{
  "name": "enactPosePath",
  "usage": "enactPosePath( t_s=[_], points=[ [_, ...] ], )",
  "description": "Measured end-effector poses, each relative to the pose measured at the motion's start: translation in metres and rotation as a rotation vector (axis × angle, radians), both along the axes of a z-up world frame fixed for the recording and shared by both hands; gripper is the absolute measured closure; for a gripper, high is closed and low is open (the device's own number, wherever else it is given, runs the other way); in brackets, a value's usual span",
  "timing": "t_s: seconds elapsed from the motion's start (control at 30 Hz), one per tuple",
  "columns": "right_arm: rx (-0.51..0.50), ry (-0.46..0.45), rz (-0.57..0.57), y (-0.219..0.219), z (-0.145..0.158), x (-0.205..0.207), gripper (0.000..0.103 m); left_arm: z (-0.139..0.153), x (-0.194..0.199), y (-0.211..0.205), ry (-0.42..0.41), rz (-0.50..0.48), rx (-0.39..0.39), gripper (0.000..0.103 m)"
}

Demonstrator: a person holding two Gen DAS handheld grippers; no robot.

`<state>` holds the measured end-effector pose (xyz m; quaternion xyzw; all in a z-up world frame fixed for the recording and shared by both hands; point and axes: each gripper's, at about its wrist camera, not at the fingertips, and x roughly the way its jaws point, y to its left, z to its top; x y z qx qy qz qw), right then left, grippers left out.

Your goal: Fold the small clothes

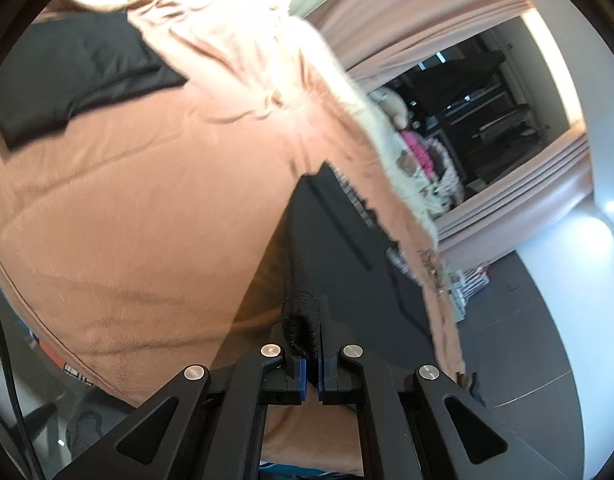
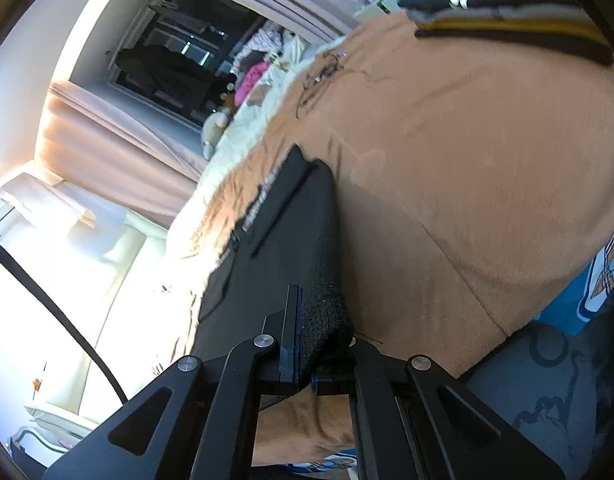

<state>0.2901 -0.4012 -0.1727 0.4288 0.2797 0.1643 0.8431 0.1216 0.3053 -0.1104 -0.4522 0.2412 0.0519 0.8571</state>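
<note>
A small black garment [image 1: 331, 232] hangs stretched above a tan bed cover [image 1: 147, 200]. My left gripper [image 1: 311, 344] is shut on one rolled black edge of it. In the right wrist view the same black garment [image 2: 283, 240] runs away from my right gripper [image 2: 319, 340], which is shut on its knit edge. Both views are tilted. The garment's far end is out of sight behind its own folds.
A folded black cloth [image 1: 75, 76] lies on the cover at the upper left. A black garment with yellow stripes [image 2: 507, 28] lies at the far right. Pale curtains [image 1: 427, 12] and a dark window [image 1: 487, 120] stand beyond the bed. A blue patterned sheet [image 2: 603, 272] shows at the edge.
</note>
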Motion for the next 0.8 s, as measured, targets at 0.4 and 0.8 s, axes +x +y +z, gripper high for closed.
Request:
enactPosePath(
  t_s=[0.4, 0.8],
  points=[
    [0.025, -0.105, 0.015, -0.009, 0.023, -0.048, 0.103, 0.086, -0.066, -0.015, -0.16, 0.011, 0.047, 0.1],
    [0.092, -0.265, 0.017, -0.033, 0.039, -0.094, 0.103, 0.164, -0.128, -0.044, -0.298, -0.006, 0.106, 0.1]
  ],
)
